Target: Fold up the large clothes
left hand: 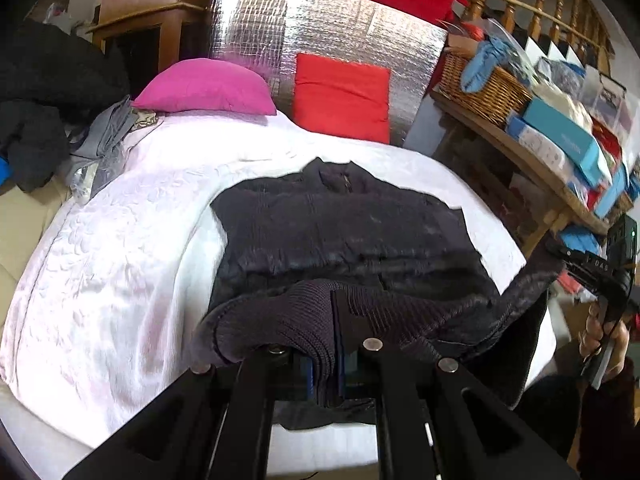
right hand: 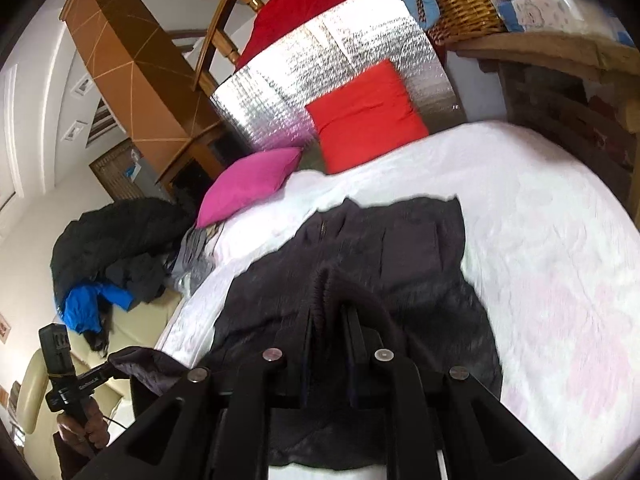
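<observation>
Gripping the ribbed hem of the dark jacket (left hand: 344, 224), the left gripper (left hand: 338, 344) has its jaws closed on the knit. The right gripper (right hand: 328, 320) has its jaws closed on the hem too (fabric bunched between them). The jacket lies mid-bed on the white bedspread (left hand: 120, 260), collar toward the pink pillow (left hand: 208, 88) and red cushion (left hand: 342, 96), near edge lifted. Open bedspread lies left and right of the jacket; a wooden shelf (left hand: 520, 156) crowds the bed's right edge.
</observation>
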`<state>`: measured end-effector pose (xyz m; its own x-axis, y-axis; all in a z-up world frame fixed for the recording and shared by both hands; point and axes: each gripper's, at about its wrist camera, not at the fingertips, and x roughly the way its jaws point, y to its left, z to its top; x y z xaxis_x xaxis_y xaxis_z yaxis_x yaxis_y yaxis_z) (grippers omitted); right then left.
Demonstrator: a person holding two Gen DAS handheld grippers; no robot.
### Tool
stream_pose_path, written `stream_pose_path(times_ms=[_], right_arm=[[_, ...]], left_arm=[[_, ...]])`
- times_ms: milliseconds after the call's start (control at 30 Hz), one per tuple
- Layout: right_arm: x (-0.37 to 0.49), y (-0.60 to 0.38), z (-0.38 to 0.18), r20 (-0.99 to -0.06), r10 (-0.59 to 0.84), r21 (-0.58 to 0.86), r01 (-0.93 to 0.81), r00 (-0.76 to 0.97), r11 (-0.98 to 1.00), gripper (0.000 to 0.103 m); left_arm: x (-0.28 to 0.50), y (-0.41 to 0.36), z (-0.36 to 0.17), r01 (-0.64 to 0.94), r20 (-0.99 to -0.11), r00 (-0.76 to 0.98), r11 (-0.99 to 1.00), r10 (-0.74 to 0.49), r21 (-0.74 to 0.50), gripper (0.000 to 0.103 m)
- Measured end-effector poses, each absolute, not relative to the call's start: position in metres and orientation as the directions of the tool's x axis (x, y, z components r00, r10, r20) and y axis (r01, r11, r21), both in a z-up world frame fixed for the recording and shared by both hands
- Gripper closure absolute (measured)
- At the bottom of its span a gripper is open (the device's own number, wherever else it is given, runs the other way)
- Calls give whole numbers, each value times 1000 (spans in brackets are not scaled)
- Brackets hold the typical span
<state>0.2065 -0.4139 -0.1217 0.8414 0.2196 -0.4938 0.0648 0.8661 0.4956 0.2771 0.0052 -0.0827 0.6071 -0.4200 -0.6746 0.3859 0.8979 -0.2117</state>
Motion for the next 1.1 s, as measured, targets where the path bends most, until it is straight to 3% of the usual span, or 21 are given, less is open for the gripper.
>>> stream_pose_path(times_ms=[100,300,367,400,433,567,667,700,767,800,867,967,1033,1100], right_arm=[[229,-428,-127,-501,231,517,75,834,853,88],[263,-478,-190,-539,371,713,175,756,679,82],[262,-490,-206,-558,355,722,228,750,654,64],[261,-494,-211,-557,356,730,238,751,641,31],[259,-499,-215,-551,359,741,244,754,625,9],[258,-498,-211,-513,351,728,180,784,661,8],[270,-478,-208,-551,370,673,135,748,727,9],[278,-470,-212,-579,389,658,128,717,742,9],[291,-460,-223,-623,415,640,127,663,758,9],[298,-456,-229,-650,417,622,129,636,772,9],[310,-449,-242,-719,383,558,152,580,816,10],[313,-440,-261,-740,464,590,138,486,796,20],[302,-423,-259,-764,455,547,84,458,833,33],[288,-408,-254,-773,432,501,29,465,865,35]], left_arm=[[301,3,-90,368,-685,591,898,-427,-243,94],[338,6,-136,281,-749,503,901,-431,-330,94],[350,9,-152,252,-765,481,904,-427,-346,94],[357,12,-161,232,-769,466,899,-438,-371,93],[363,14,-170,215,-770,453,893,-450,-396,91],[385,25,-206,145,-757,389,847,-525,-512,91],[388,42,-212,87,-710,363,781,-603,-618,90],[387,47,-209,82,-693,360,761,-625,-644,84],[378,60,-192,127,-637,407,731,-655,-670,61],[370,68,-182,149,-628,462,752,-627,-642,33],[356,81,-170,147,-631,547,806,-550,-574,14],[343,108,-172,122,-615,575,800,-539,-587,14],[340,122,-183,71,-624,568,787,-537,-613,14],[340,125,-196,60,-639,528,775,-559,-629,14]])
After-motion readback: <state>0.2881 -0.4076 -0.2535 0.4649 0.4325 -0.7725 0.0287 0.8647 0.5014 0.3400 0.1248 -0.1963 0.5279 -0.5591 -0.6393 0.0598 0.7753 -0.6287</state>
